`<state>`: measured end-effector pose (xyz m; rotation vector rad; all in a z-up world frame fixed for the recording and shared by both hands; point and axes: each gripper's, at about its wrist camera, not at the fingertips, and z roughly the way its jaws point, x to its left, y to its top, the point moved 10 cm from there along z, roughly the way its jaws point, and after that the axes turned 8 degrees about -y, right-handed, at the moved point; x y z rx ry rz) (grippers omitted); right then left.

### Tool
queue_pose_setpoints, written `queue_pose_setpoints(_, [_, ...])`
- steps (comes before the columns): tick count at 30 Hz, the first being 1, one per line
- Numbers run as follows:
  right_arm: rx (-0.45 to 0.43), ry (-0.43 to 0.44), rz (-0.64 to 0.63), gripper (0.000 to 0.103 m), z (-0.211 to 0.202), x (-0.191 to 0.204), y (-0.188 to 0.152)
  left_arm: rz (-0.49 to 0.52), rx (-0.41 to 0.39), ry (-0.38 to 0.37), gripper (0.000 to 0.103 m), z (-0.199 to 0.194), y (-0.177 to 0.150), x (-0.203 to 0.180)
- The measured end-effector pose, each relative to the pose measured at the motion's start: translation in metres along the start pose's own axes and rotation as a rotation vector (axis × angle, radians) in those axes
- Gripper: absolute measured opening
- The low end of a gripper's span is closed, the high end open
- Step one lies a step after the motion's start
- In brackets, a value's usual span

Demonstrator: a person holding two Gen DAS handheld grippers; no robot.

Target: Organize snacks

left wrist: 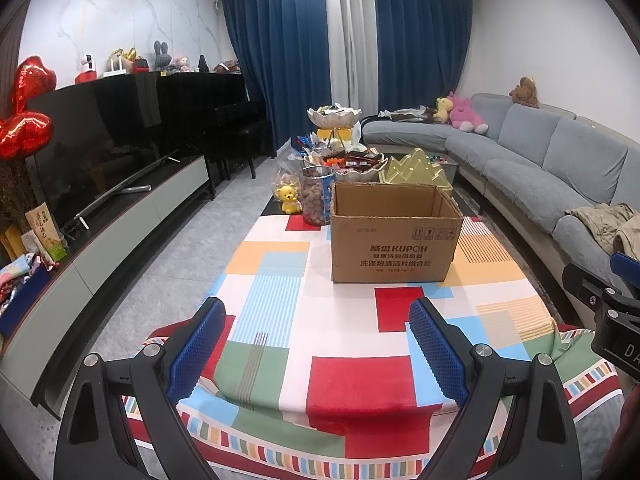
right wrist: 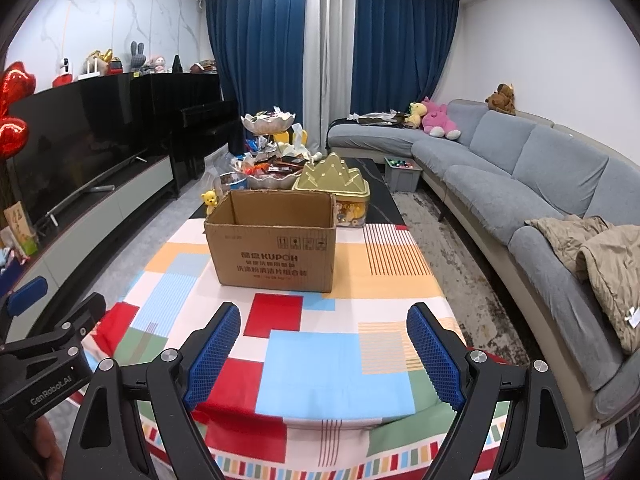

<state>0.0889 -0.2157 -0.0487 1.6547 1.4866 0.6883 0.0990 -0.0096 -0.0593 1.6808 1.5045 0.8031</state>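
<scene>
An open brown cardboard box (left wrist: 394, 236) (right wrist: 276, 240) stands on the patchwork tablecloth (left wrist: 340, 376) (right wrist: 336, 364), its inside hidden from here. Behind it a tiered bowl of wrapped snacks (left wrist: 352, 162) (right wrist: 272, 170), a clear jar of round brown snacks (left wrist: 316, 196) and a gold mountain-shaped tin (left wrist: 414, 172) (right wrist: 334, 178) crowd the far end. My left gripper (left wrist: 318, 308) hovers open over the near cloth with nothing between its blue pads. My right gripper (right wrist: 324, 314) is likewise open and empty, short of the box.
A small yellow lion toy (left wrist: 289, 199) (right wrist: 211, 200) sits left of the box. A TV and low cabinet (left wrist: 120, 200) line the left side, a grey sofa (right wrist: 540, 184) the right, with a beige jacket (right wrist: 600, 256) on it. Each gripper shows at the other view's edge.
</scene>
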Motion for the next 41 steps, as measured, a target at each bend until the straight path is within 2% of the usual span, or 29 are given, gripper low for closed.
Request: queue_pose_setpoints(41, [0.005,-0.003,0.012,0.086,-0.0005,-0.0032,0.0022,0.01,0.004,-0.007,0.097,0.0038,-0.0057,-0.002])
